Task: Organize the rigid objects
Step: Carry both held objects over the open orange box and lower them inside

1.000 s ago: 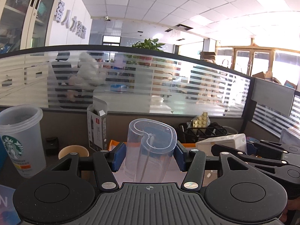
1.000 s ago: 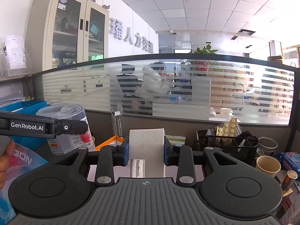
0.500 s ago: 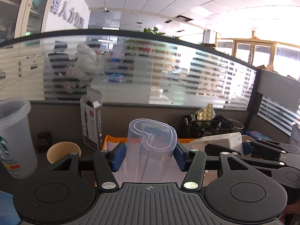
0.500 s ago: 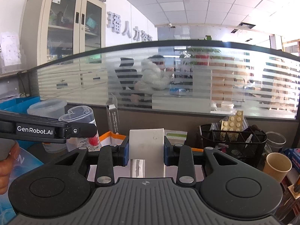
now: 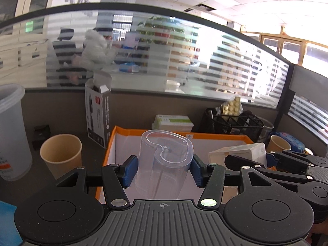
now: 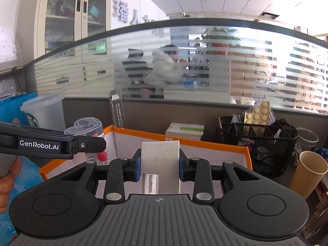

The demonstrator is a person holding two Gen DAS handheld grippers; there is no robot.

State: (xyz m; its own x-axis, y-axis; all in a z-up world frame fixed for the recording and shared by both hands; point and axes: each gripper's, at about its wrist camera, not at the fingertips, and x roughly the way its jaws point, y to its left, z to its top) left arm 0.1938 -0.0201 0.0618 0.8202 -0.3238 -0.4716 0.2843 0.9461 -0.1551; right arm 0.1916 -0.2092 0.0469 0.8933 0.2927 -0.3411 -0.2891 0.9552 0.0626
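Currently the clear heart-shaped container (image 5: pixel 165 164) is clamped by the left tool (image 5: pixel 163 170) above the orange-rimmed tray (image 5: pixel 215 137), and the white box (image 6: pixel 160 156) by the right tool (image 6: pixel 160 168). Being smooth, the container could slip, or the two loads could collide over the tray.

orange-rimmed box (image 5: pixel 215 137) | clear heart-shaped container (image 5: pixel 165 162) | white block (image 6: pixel 160 156) | tan cup (image 5: pixel 61 153)

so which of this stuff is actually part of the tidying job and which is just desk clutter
In the job:
- clear heart-shaped container, held in the left gripper
- white box, held in the right gripper
- orange-rimmed tray, probably where they go

Just lying about:
- paper cup
- Starbucks cup
- black mesh basket
- tall open carton
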